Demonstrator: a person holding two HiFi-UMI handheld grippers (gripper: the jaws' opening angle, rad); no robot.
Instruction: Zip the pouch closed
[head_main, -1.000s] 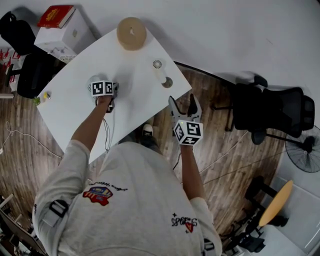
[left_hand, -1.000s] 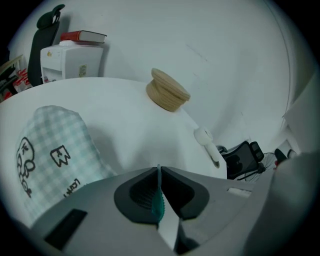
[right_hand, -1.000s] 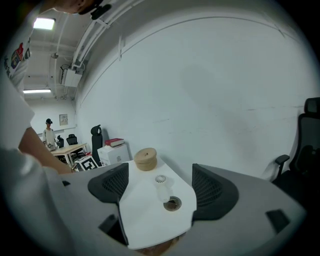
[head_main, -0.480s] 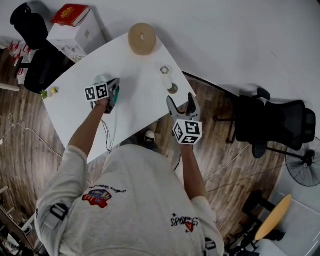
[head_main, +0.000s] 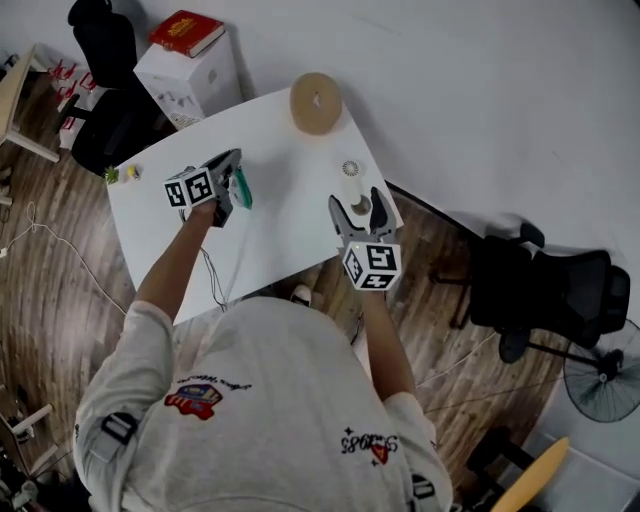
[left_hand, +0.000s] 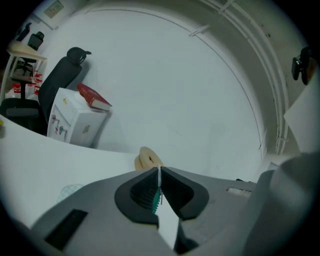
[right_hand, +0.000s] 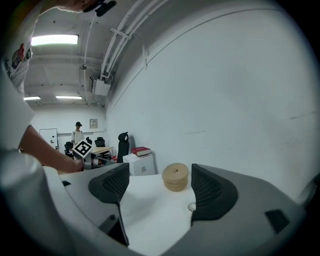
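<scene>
My left gripper (head_main: 228, 183) is up above the white table (head_main: 280, 235), shut on a thin teal pouch (head_main: 243, 189) that hangs from its tips. In the left gripper view the pads (left_hand: 145, 189) press together on the pouch's teal edge (left_hand: 156, 199); the remainder of the pouch is hidden. My right gripper (head_main: 358, 212) hovers open over the table's right edge with nothing between its fingers. Its own view shows the jaws (right_hand: 160, 185) wide apart and the left gripper's marker cube (right_hand: 82, 148) far off at the left.
A round wooden disc (head_main: 316, 102) sits at the table's far corner, with a small white fan-like piece (head_main: 350, 169) near the right edge. A white box with a red book (head_main: 190, 60) and a black chair (head_main: 545, 290) stand beside the table.
The left gripper has risen off the table with the teal pouch in its jaws. The right gripper has moved forward from the floor side to over the table's edge.
</scene>
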